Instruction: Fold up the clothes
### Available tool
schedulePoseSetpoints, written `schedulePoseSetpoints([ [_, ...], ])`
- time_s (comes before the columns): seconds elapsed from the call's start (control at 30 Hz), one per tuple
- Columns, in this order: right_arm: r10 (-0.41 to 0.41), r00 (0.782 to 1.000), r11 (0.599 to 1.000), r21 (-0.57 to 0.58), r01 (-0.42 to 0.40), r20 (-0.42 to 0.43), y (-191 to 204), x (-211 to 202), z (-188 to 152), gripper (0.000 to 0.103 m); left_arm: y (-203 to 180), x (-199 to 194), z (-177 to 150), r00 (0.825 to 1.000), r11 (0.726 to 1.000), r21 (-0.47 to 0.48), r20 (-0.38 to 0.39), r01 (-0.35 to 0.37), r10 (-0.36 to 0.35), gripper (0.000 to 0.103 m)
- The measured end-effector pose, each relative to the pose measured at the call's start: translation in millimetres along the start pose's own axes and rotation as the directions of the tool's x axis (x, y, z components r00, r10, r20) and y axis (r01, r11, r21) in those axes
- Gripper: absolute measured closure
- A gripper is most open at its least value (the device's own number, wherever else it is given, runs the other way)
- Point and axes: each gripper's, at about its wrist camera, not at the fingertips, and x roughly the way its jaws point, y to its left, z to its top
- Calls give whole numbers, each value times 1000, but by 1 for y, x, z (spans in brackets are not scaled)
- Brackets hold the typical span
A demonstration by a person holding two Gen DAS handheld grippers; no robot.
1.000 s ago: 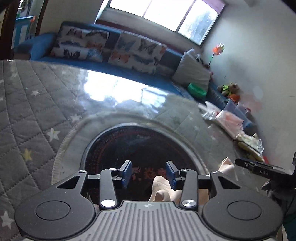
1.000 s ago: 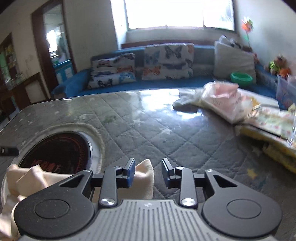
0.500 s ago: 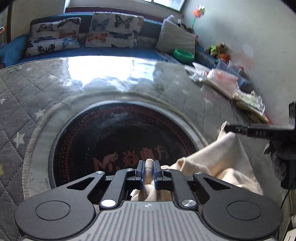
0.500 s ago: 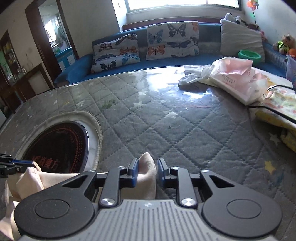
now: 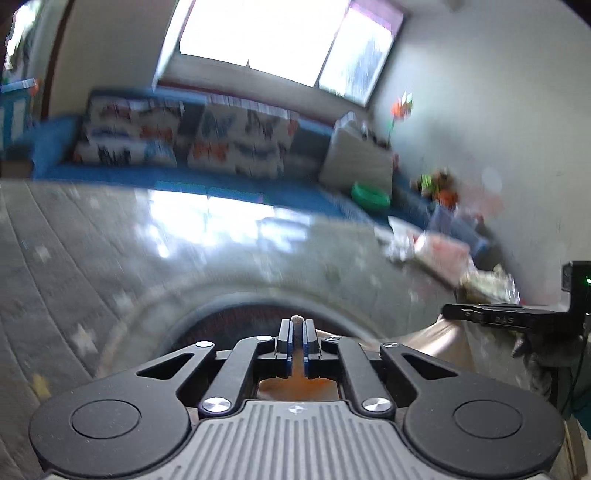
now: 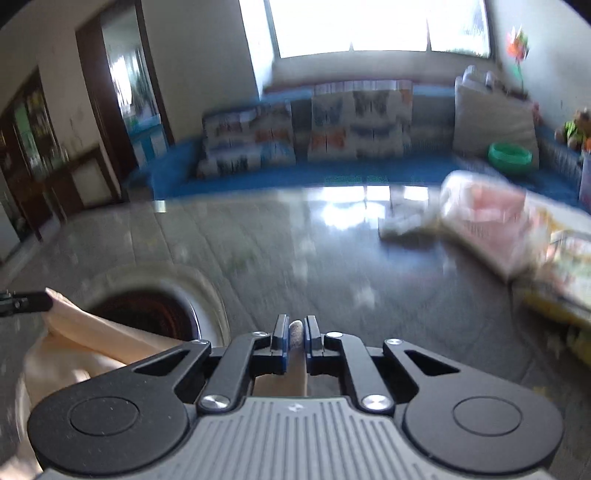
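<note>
Sunlight from a wide window (image 6: 380,26) washes over a blue sofa (image 6: 332,173) with butterfly-print cushions (image 6: 360,123), and in front of it lies our grey quilted counter (image 6: 332,266) with its pale stars, blurred in both views. Set into the counter is a dark round plate (image 6: 147,314) inside a pale ring. Toward the right side sit a plastic bag with something pink inside (image 6: 487,218) and, behind it on the sofa, a green bowl (image 6: 509,153).

Our left gripper (image 5: 296,332) has just finished closing: its jaws stand almost together, pinching a fold of the cream garment (image 6: 92,336), a nub of which pokes out above the blue pads (image 5: 290,347). Our right gripper (image 6: 295,334) has likewise just been closing and now clamps another edge of the same cloth, a small bump of fabric showing between its jaws.

Between the two grips the garment stretches in a taut band over the near edge of the round plate (its lower part hangs out of sight below the grippers). In the right wrist view the tip of the left gripper shows at the far left, the cloth rising to it.
</note>
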Motion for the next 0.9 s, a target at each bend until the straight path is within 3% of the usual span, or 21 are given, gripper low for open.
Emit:
schedulePoseSetpoints([
  [0.07,-24,999,1000,17,23,43,1,3,6,95,9,-3,7,999,999,-15,23,-32,33,98],
  [0.13,-49,997,998,34,47,56,0,10,11,86,18,5,6,997,997,-23,0,-74,74,97],
  [0.27,-26,1000,1000,-14,26,0,9,20,6,83,34,19,3,988,988,-31,-49,-149,147,97],
  [0.5,117,984,981,-138,-135,-131,49,-2,-30,76,43,27,-2,970,972,-5,-56,-237,236,97],
  [0.63,198,968,960,-169,-224,-156,73,-26,-50,75,51,25,3,960,961,-10,-51,-277,276,96],
  [0.77,258,955,933,-219,-286,-147,99,-49,-63,70,55,15,-1,955,956,-54,-88,-289,284,83],
  [0.8,262,955,924,-248,-290,-140,106,-52,-65,69,52,8,-4,958,958,-63,-86,-280,274,73],
  [0.83,257,957,915,-286,-286,-134,114,-55,-66,69,48,1,-8,961,961,-70,-82,-268,262,69],
  [0.9,246,961,895,-352,-274,-124,128,-57,-69,69,36,-13,-16,975,975,-66,-83,-211,205,69],
])
